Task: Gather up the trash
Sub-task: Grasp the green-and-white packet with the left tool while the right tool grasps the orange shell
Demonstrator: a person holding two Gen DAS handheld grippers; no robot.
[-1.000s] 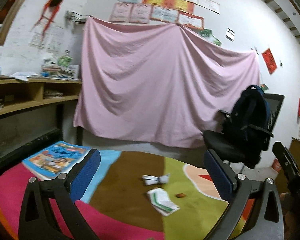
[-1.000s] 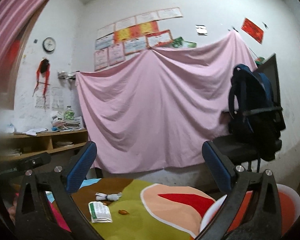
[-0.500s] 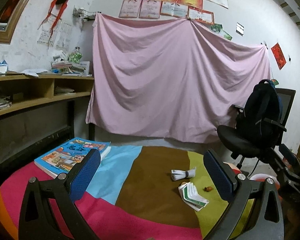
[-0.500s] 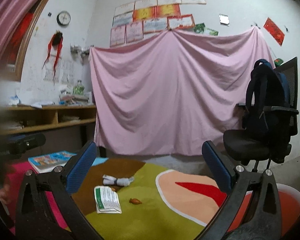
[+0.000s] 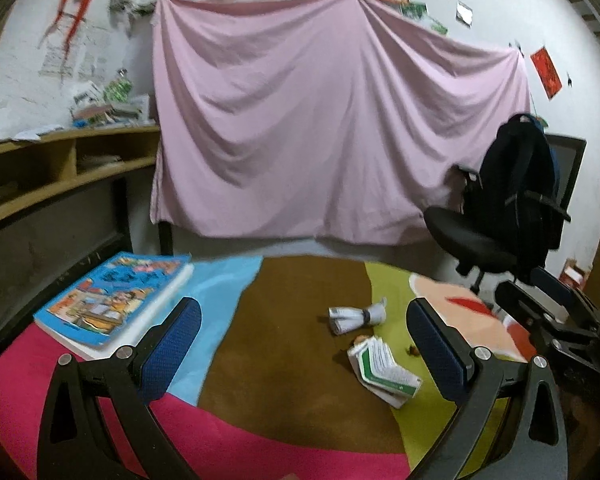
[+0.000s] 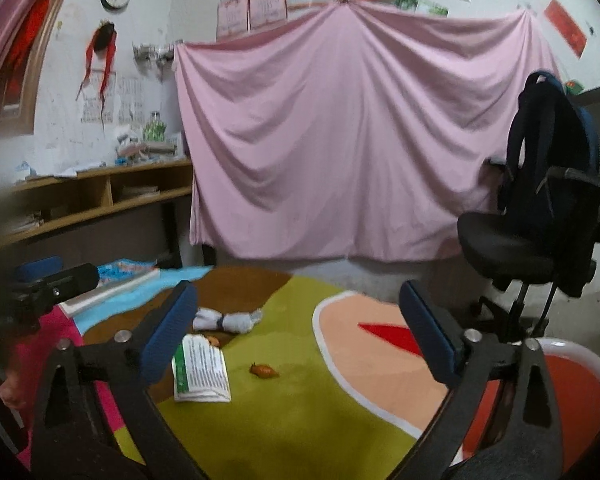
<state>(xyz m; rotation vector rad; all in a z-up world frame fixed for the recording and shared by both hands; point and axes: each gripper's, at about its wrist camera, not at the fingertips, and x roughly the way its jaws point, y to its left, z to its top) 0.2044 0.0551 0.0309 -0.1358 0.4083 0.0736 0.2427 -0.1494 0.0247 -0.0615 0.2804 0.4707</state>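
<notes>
On the colourful mat lie a rolled white paper bundle (image 5: pixel 357 315) (image 6: pixel 227 318), a folded green-and-white leaflet (image 5: pixel 384 370) (image 6: pixel 199 369) and a small orange scrap (image 6: pixel 264 370) (image 5: pixel 413 349). My left gripper (image 5: pixel 303 344) is open and empty, above the brown patch left of the trash. My right gripper (image 6: pixel 296 328) is open and empty, above the green patch, with the leaflet by its left finger (image 6: pixel 168 332). Each gripper shows at the edge of the other's view.
A children's book (image 5: pixel 116 300) lies on the mat at the left. A black office chair (image 6: pixel 512 248) with a backpack stands at the right. A white-rimmed orange bin (image 6: pixel 576 380) sits at the lower right. Wooden shelves (image 5: pixel 52 176) line the left wall; a pink sheet (image 5: pixel 320 140) hangs behind.
Both grippers have tilted down and moved closer to the mat; the trash now sits nearer and larger. Both stay open and empty.
</notes>
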